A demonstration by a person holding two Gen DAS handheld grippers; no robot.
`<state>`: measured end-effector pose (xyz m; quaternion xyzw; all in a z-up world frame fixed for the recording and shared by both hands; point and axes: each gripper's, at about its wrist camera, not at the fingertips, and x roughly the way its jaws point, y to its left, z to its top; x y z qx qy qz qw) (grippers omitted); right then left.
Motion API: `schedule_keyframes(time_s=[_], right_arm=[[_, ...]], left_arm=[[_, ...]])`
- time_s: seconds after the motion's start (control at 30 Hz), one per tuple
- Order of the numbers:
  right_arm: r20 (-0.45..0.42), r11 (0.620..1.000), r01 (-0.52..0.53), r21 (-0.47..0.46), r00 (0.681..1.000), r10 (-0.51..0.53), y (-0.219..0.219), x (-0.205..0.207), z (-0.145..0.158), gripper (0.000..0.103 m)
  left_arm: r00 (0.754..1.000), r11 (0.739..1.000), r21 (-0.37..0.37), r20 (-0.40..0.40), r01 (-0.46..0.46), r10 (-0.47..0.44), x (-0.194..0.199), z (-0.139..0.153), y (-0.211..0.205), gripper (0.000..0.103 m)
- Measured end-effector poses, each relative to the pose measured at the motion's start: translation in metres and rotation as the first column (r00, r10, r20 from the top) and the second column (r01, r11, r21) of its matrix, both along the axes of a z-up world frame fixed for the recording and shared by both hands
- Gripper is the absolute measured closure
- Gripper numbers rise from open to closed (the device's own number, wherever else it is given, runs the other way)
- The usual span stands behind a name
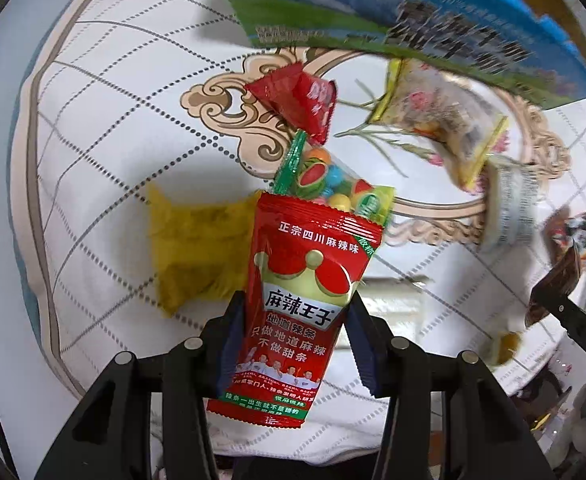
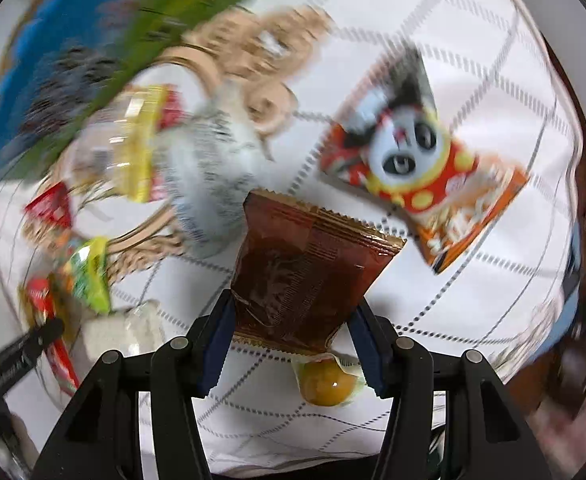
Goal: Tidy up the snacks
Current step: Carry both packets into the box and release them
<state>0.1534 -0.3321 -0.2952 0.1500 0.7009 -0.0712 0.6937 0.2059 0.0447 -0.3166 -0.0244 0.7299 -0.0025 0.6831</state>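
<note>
My left gripper (image 1: 297,312) points down and is shut on a red spicy-strip packet (image 1: 305,280), which hangs above the tablecloth. My right gripper (image 2: 293,308) is shut on a brown foil packet (image 2: 305,268), its pads pressing the packet's lower sides. That brown foil packet (image 1: 553,284) and the right gripper's black finger also show at the right edge of the left wrist view. Below the left gripper lie a bag of coloured candy balls (image 1: 333,180) and a small red packet (image 1: 297,100).
A white patterned tablecloth (image 1: 113,140) covers the table. On it lie a blue-green box (image 1: 413,20), a clear yellow-edged bag (image 1: 441,128), a white-grey packet (image 2: 209,184), a yellow fuzzy cloth (image 1: 189,248), a panda snack bag (image 2: 421,172) and a wrapped yellow ball (image 2: 329,384).
</note>
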Motion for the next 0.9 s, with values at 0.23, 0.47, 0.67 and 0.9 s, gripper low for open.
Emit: schedule_keyframes(time_s=[0.23, 0.47, 0.67, 0.9], right_arm=[[0.116, 0.984, -0.171, 0.05, 0.98, 0.164, 0.063, 0.026, 0.067, 0.045], [0.222, 0.935, -0.353, 0.029, 0.914, 0.339, 0.112, 0.076, 0.143, 0.045], [0.236, 0.903, -0.43, -0.011, 0.876, 0.421, 0.151, 0.149, 0.158, 0.045], [0.161, 0.88, -0.473, -0.035, 0.867, 0.472, 0.189, 0.226, 0.123, 0.045]], left_arm=[[0.996, 0.993, -0.114, 0.082, -0.034, 0.043, 0.001, 0.066, -0.007, 0.058], [0.982, 0.974, -0.221, 0.168, -0.043, 0.081, 0.059, 0.131, -0.015, 0.058], [0.979, 0.964, -0.253, 0.164, -0.08, 0.124, 0.141, 0.134, -0.004, 0.058], [0.984, 0.952, -0.263, 0.04, -0.156, 0.172, 0.219, 0.091, 0.015, 0.058]])
